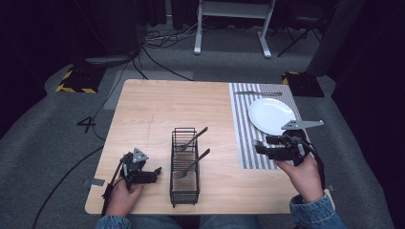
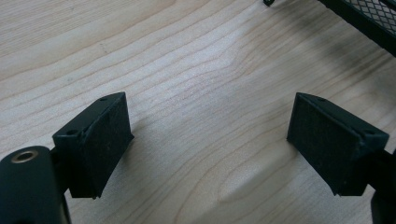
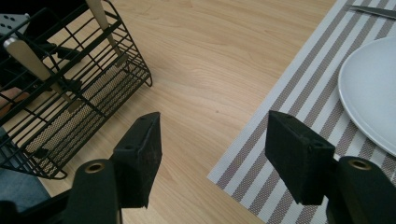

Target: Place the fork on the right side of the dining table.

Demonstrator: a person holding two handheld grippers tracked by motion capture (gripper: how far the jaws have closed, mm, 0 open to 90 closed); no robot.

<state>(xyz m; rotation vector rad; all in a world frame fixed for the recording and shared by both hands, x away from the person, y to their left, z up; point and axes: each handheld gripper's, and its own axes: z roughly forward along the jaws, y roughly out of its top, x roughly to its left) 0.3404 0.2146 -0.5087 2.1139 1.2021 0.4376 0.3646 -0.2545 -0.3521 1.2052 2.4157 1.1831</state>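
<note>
Your left hand-held gripper lies low on the pale wooden tabletop, its jaws spread wide and empty, with only bare wood grain between the pads; you seem to be resting it there, just beside the black wire cutlery basket, whose corner shows at the edge of the left gripper view. Your right hand-held gripper hovers over the near edge of the grey-and-white striped placemat, jaws likewise wide apart and holding nothing, pointed toward the basket as if ready to reach into it. Two silver metal forks lean in that basket with handles sticking up and out toward the mat side, which makes them easy to pinch by the handle. Farther out, the round white plate sits on the placemat, and a silver table knife lies across the mat's far end, suggesting a place setting that the forks are probably meant to complete.
</note>
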